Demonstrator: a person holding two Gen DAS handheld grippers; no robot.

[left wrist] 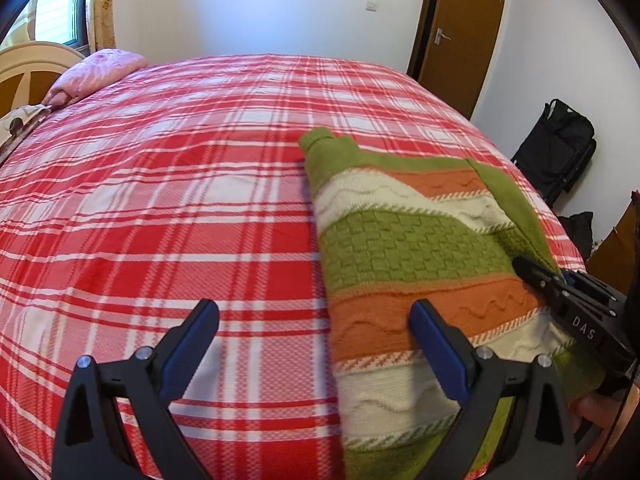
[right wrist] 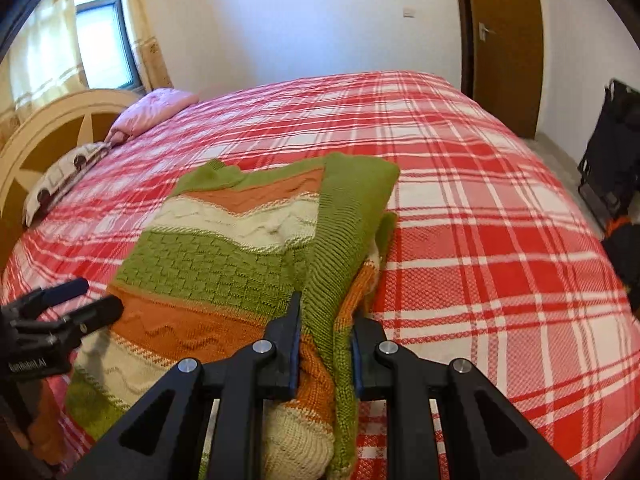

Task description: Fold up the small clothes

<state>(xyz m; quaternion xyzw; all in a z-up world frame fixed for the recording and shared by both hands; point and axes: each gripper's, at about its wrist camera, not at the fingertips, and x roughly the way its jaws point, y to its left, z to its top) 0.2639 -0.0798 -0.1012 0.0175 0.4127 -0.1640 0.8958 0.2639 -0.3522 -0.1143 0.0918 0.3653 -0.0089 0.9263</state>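
A knitted sweater (right wrist: 224, 248) with green, orange and cream stripes lies on a bed (left wrist: 160, 200) covered by a red and white checked sheet. It sits on the near right part of the bed, its collar pointing toward the far wall.

The right gripper (right wrist: 326, 344) has its fingers closed on a bunched fold of the sweater's green and orange knit, at the near right side of the garment. In the left wrist view the white letters "DAS" can be read on that gripper's black body. The left gripper (left wrist: 314, 320) hovers above the sweater's near left edge with its blue-padded fingers spread wide and nothing between them; one finger is over bare sheet, the other over the orange stripe. In the right wrist view there is small white lettering on the left gripper's body, too blurred to read fully.

The bed left of the sweater is wide, bare sheet, running to a pink pillow (left wrist: 96, 76) and a cream headboard (right wrist: 52, 128) at the far left. To the right, a strip of sheet separates the sweater from the bed's right edge. Beyond that edge stand a brown door (left wrist: 460, 32) and a black bag (left wrist: 560, 148) against the wall.
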